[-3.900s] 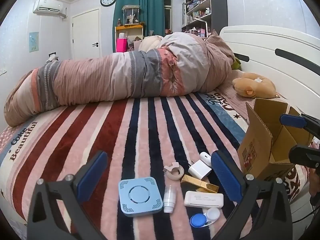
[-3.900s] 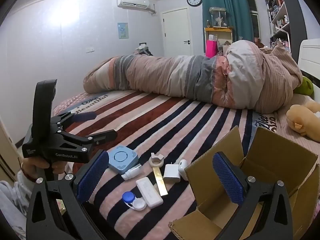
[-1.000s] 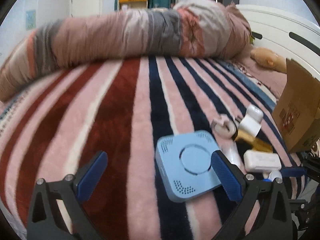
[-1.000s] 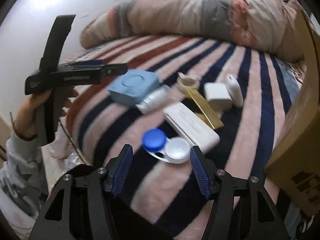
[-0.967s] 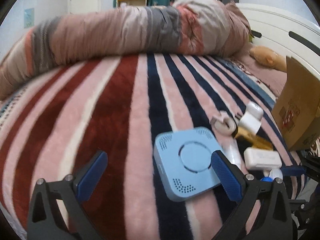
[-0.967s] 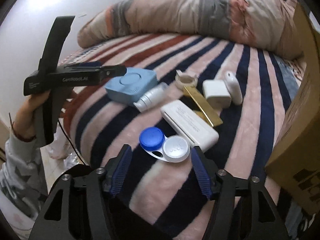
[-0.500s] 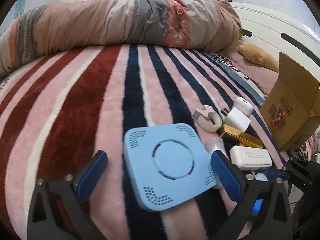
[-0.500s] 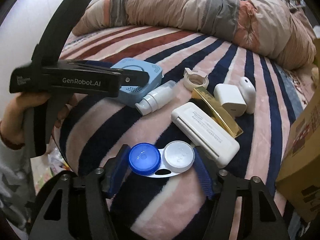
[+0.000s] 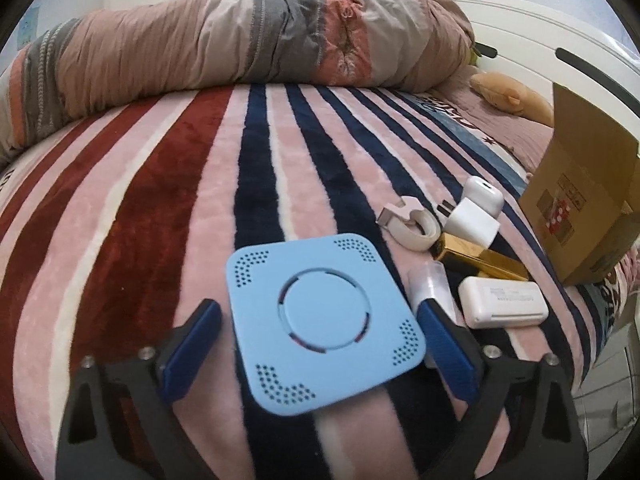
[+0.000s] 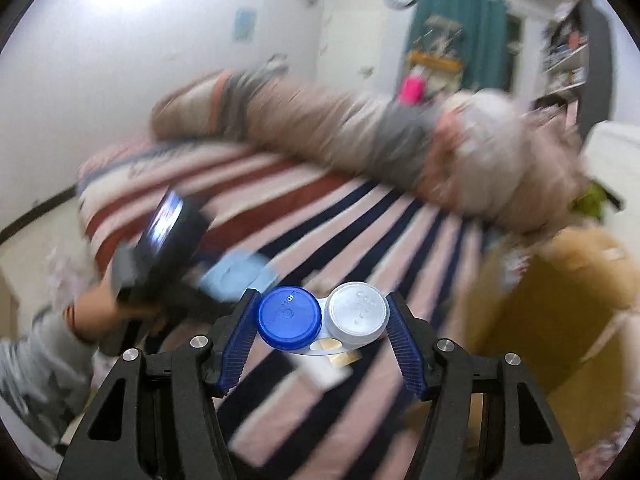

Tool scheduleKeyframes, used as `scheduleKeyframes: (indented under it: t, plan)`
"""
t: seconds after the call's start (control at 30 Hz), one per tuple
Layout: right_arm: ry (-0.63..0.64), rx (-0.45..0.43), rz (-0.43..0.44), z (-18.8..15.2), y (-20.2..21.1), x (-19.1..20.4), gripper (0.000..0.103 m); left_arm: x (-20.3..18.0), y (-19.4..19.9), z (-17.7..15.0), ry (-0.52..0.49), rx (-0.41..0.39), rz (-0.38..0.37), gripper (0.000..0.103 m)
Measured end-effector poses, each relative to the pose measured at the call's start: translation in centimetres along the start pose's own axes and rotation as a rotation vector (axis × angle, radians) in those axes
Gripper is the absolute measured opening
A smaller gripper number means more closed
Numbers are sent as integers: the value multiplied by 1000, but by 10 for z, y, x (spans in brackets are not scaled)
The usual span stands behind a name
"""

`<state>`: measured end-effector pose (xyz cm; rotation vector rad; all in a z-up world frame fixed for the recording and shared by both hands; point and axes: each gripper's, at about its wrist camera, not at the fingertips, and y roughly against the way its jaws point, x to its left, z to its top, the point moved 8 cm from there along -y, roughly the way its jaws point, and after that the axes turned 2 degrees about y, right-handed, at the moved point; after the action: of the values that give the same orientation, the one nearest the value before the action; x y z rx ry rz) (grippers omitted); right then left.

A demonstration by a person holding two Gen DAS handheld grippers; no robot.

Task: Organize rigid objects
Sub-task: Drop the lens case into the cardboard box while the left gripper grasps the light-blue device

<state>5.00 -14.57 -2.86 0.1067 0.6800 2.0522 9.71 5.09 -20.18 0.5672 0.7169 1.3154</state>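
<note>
A light blue square device lies on the striped blanket, between the open fingers of my left gripper; a small gap shows on each side. To its right lie a small white bottle, a white case, a gold bar, a white charger, a white earbud case and a tape holder. My right gripper is shut on a contact lens case with one blue and one white cap, held above the bed. The right wrist view is blurred.
An open cardboard box stands at the right edge of the bed; it also shows in the right wrist view. A rolled duvet lies across the far side. A plush toy lies by the white headboard.
My right gripper closed on the contact lens case and lifted it off the blanket, swinging up. My left gripper moved in so its fingers flank the blue device more closely.
</note>
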Motion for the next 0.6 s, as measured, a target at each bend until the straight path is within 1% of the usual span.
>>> scheduleKeyframes:
  t: [0.03, 0.07, 0.1, 0.13, 0.17, 0.23, 0.3, 0.33, 0.37, 0.4, 0.47, 0.53, 0.6]
  plan:
    - [-7, 1, -59, 7, 6, -22, 60, 0, 1, 0, 0, 2, -4, 91]
    - [-14, 20, -108, 11, 9, -41, 60, 1, 1, 0, 1, 7, -1, 90]
    - [-29, 57, -148, 11, 8, -62, 60, 0, -2, -3, -3, 26, 9, 90]
    - [-62, 110, -168, 7, 3, -84, 60, -1, -6, -5, -12, 39, 28, 90]
    - [-102, 160, -165, 1, -4, -101, 60, -2, -12, -7, -31, 51, 60, 90]
    - [-165, 251, -160, -15, -23, -125, 60, -3, -16, -7, -42, 43, 94, 90]
    - [-165, 316, -185, -32, -36, -137, 61, -1, -16, -5, -24, 30, 101, 88]
    - [-147, 346, -211, -41, -42, -140, 66, 0, -15, -4, -16, 25, 98, 87]
    - [-127, 352, -228, -45, -45, -140, 72, 2, -14, -3, -10, 22, 92, 87]
    - [-112, 344, -230, -48, -39, -136, 74, 3, -13, -2, -9, 20, 88, 87]
    - [-78, 310, -205, -45, -34, -125, 83, 5, -12, -1, -15, 26, 84, 86]
    - [-54, 276, -176, -39, -31, -116, 87, 4, -9, 0, -17, 30, 83, 86]
    - [-28, 227, -119, -29, -27, -102, 87, 2, -2, 7, -26, 31, 79, 86]
